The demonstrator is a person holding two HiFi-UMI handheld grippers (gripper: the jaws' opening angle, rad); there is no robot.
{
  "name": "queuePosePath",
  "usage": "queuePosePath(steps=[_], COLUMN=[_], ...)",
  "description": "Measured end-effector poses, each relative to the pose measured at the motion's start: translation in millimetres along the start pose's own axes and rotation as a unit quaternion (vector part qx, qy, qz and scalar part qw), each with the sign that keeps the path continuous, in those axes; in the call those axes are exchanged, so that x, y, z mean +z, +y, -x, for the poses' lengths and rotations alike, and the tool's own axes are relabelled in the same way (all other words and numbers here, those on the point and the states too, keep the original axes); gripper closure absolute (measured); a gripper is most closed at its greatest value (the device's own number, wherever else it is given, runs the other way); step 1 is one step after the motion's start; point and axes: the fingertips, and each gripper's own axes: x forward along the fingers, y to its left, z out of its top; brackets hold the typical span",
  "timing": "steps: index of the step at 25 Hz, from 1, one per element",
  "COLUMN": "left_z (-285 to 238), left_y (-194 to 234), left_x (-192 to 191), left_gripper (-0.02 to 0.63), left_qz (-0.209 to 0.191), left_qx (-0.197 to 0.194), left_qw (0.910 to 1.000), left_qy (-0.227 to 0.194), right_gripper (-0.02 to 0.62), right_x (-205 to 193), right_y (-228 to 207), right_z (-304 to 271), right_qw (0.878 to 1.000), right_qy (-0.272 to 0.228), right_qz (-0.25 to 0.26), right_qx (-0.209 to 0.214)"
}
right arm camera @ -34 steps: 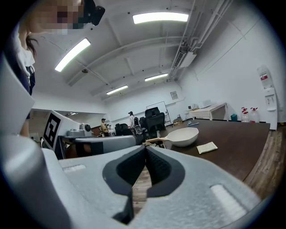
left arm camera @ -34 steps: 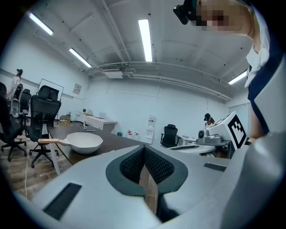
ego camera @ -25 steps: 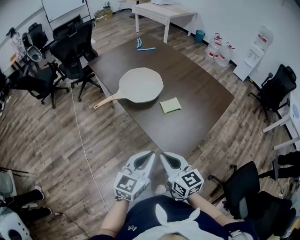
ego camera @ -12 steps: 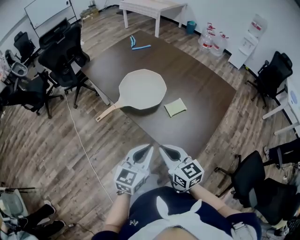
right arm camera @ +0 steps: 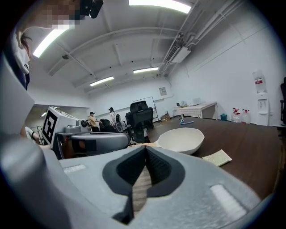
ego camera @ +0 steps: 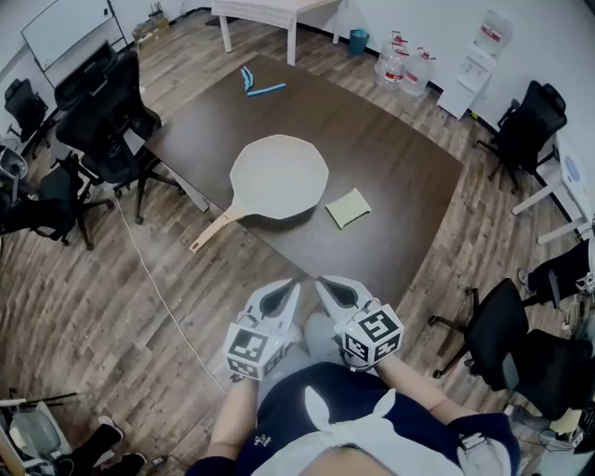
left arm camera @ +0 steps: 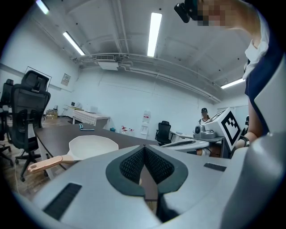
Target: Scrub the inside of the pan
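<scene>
A cream pan (ego camera: 279, 176) with a pale wooden handle (ego camera: 212, 231) lies on the dark brown table (ego camera: 390, 177), its handle sticking out over the near left edge. It also shows in the left gripper view as the pan (left arm camera: 93, 147) and in the right gripper view as the pan (right arm camera: 182, 139). A yellow-green scrubbing pad (ego camera: 348, 208) lies flat to the right of the pan; the pad (right arm camera: 217, 157) is near the table's edge. My left gripper (ego camera: 291, 290) and right gripper (ego camera: 323, 285) are held close to my body, short of the table, both shut and empty.
Blue items (ego camera: 257, 84) lie at the table's far end. Black office chairs (ego camera: 102, 112) stand to the left and others (ego camera: 525, 121) to the right. A white table (ego camera: 270, 14) and water bottles (ego camera: 400, 60) are at the back. A cable (ego camera: 158, 297) runs across the wooden floor.
The view has shifted closer to the table; the pan and pad sit lower in view. Both grippers stay shut in front of my body.
</scene>
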Motion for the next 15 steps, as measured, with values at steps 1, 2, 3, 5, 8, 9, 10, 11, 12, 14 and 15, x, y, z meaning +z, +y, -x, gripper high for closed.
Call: queuePosePath(steps=[1,2,3,5,8,9,10,11,12,14,15], left_z=[-1,-2,-4,-6,-9,-11,-14,-16,-19,-25,-29], left_y=[3,7,11,21,34,39,43,48,53,64,69], left_x=[0,0,0,3,6,7,9,11,12,16,18], left_gripper=[0.603,0.603,0.603,0.603,0.603,0.603,0.603,0.603,0.603,0.603,0.603], left_qz=[0.001,0.002,0.005,0.012,0.013,0.012,0.011,0.011,0.010,0.010,0.010], left_qx=[-0.001,0.000,0.002,0.008,0.008,0.007,0.007,0.007,0.007,0.007,0.004], left_qw=[1.0000,1.0000,1.0000,0.9999,0.9999,0.9999,0.9999,0.9999,0.9999,0.9999,0.9999], left_qy=[0.000,0.001,0.001,0.000,-0.001,0.001,0.003,0.003,0.004,0.005,0.005], right_gripper=[0.597,0.597,0.597,0.597,0.597,0.597,0.597,0.597,0.596,0.595,0.595], right_x=[-1,-2,-3,-5,-8,-8,-8,-8,-7,-5,-4], right_y=[-3,-5,-8,-13,-21,-24,-28,-32,-36,-45,-50], right_z=[-2,-4,-7,-12,-23,-27,-31,-36,-40,-50,-56], right_qw=[1.000,1.000,1.000,1.000,1.000,0.999,0.999,0.999,0.999,0.999,0.999], right_qy=[0.003,0.005,0.009,0.015,0.025,0.028,0.031,0.034,0.036,0.042,0.046], right_qz=[0.000,-0.001,-0.002,-0.004,-0.006,-0.007,-0.009,-0.012,-0.014,-0.014,-0.012], right_qx=[-0.003,-0.005,-0.006,-0.009,-0.014,-0.016,-0.017,-0.018,-0.019,-0.021,-0.023])
